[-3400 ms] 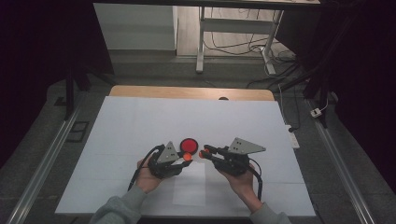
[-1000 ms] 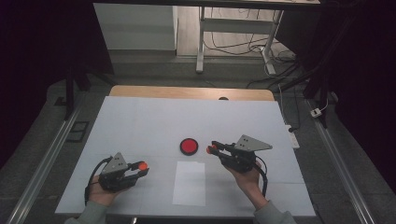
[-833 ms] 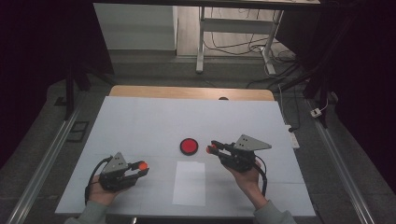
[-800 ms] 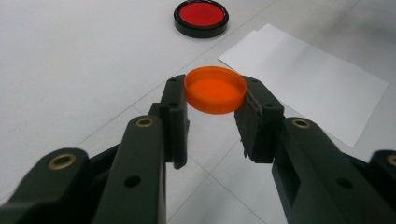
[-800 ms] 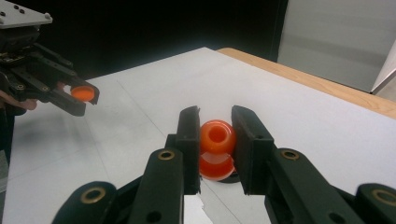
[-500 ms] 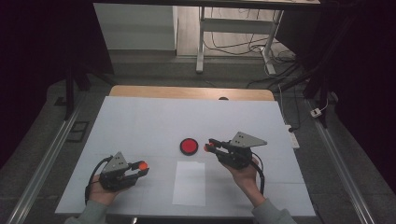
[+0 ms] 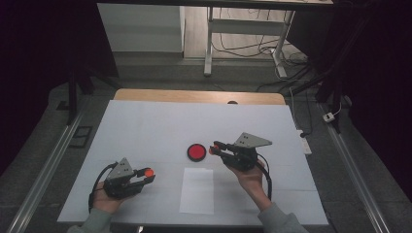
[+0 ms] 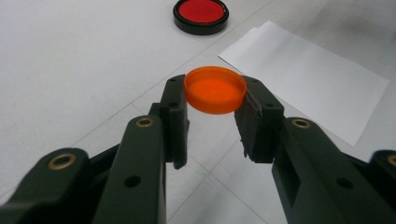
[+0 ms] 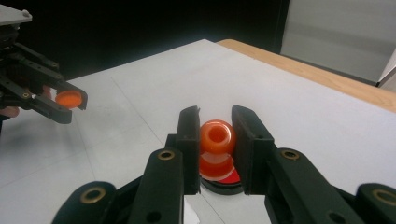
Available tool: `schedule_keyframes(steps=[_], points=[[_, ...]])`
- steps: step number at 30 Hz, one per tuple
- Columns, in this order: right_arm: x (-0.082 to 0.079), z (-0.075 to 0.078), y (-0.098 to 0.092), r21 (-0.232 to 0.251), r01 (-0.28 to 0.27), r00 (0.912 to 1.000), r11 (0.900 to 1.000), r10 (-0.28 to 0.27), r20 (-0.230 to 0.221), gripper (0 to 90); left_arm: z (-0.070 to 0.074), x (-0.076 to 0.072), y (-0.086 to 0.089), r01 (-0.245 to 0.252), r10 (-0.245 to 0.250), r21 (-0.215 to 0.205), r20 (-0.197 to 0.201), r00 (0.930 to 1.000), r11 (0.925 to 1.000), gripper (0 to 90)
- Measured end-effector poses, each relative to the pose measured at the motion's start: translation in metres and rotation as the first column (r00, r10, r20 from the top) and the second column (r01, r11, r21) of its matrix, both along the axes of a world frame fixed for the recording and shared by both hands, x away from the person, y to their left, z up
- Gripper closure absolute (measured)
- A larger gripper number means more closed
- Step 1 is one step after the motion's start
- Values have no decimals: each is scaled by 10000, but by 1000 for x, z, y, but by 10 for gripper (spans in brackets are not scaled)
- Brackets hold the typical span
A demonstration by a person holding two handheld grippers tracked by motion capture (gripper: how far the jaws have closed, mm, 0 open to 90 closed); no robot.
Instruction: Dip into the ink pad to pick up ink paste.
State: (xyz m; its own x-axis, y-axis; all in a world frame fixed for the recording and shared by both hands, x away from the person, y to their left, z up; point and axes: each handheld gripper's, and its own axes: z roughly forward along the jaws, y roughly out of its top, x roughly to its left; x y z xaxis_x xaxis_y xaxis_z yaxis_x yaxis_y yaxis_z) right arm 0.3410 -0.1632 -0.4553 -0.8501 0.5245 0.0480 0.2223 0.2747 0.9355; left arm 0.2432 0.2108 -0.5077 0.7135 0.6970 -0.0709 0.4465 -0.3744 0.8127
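Left tongs [image 7: 145, 174] clamped on orange cap [image 8: 215, 89]. Right tongs [image 7: 217, 147] clamped on orange bottle [image 9: 217, 148], just beside red dish [image 7: 197, 152]. Well apart above table [image 7: 145, 126].

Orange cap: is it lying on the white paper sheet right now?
No, the orange cap is clamped between the left gripper pads, above the table, beside the paper sheet.

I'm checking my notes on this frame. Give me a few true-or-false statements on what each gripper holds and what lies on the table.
1. The left gripper is shut on a round orange plastic cap. True.
2. The right gripper is open, with nothing in it. False: it is shut on a small orange open-mouthed bottle.
3. The red disc with a black rim lies on the white sheet of paper. False: it lies apart, beyond the sheet.
4. The orange cap is off the bottle. True.
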Motion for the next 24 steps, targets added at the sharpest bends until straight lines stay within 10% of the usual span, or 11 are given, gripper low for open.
schedule_keyframes(steps=[24], points=[[25,-13,29,-493,-5,9995,9988,-11,-304,720,0,0,-3,70,-71,156,45,10000,9999,653]])
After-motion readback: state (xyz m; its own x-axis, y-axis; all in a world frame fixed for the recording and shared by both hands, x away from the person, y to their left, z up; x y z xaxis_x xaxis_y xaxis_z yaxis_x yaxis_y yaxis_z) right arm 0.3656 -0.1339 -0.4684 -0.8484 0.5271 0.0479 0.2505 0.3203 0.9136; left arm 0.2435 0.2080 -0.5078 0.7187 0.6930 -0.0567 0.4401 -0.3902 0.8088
